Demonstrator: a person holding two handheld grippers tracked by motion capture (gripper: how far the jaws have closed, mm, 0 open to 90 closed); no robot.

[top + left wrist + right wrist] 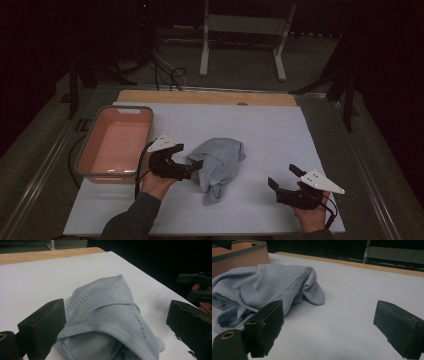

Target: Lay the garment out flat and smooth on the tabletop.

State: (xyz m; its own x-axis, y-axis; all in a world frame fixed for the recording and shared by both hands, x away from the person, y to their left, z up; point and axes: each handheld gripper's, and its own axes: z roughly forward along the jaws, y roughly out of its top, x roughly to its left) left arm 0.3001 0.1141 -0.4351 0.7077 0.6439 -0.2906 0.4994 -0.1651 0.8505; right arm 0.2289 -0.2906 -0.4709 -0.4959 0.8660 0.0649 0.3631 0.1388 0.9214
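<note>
Reach step: left tongs (192,161) gape around the crumpled grey cloth (220,162) mid-table — next, pinch it; right tongs (282,179) wait open, empty, near the table's front edge.

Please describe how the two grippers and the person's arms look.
Both the left gripper and the right gripper are black, with blocky jaws and a light grey three-cornered plate with dark dots on top. A black cable trails from each. The left arm wears a dark sleeve.

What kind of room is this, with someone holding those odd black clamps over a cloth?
Probably a lab or recording workspace, not a home: a white-covered table in a dark room, cables on the floor behind it, and a hand-held left gripper and right gripper near a crumpled grey cloth.
</note>
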